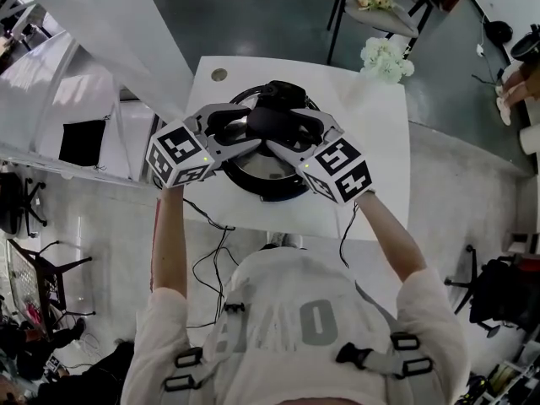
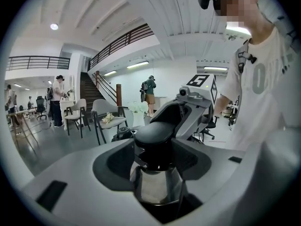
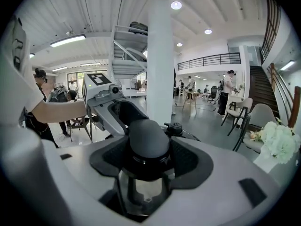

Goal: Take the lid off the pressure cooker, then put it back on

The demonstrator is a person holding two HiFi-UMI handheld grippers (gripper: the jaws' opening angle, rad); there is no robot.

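The pressure cooker (image 1: 268, 186) stands on a small white table (image 1: 375, 142), its steel lid (image 2: 155, 185) in place. A black domed handle (image 1: 272, 121) tops the lid. My left gripper (image 1: 251, 132) comes in from the left and my right gripper (image 1: 297, 135) from the right; both meet at that handle. In the left gripper view the handle (image 2: 157, 132) sits between the black pads of the left gripper (image 2: 157, 150), with the right gripper's body (image 2: 189, 108) just behind. In the right gripper view the handle (image 3: 148, 139) fills the right gripper (image 3: 149, 160).
A black valve knob (image 3: 174, 127) sticks up from the lid beyond the handle. White flowers (image 1: 386, 57) stand at the table's far right corner, with a chair (image 1: 380, 7) behind. A white partition (image 1: 101, 24) runs along the left. Cables (image 1: 211, 260) hang under the table's near edge.
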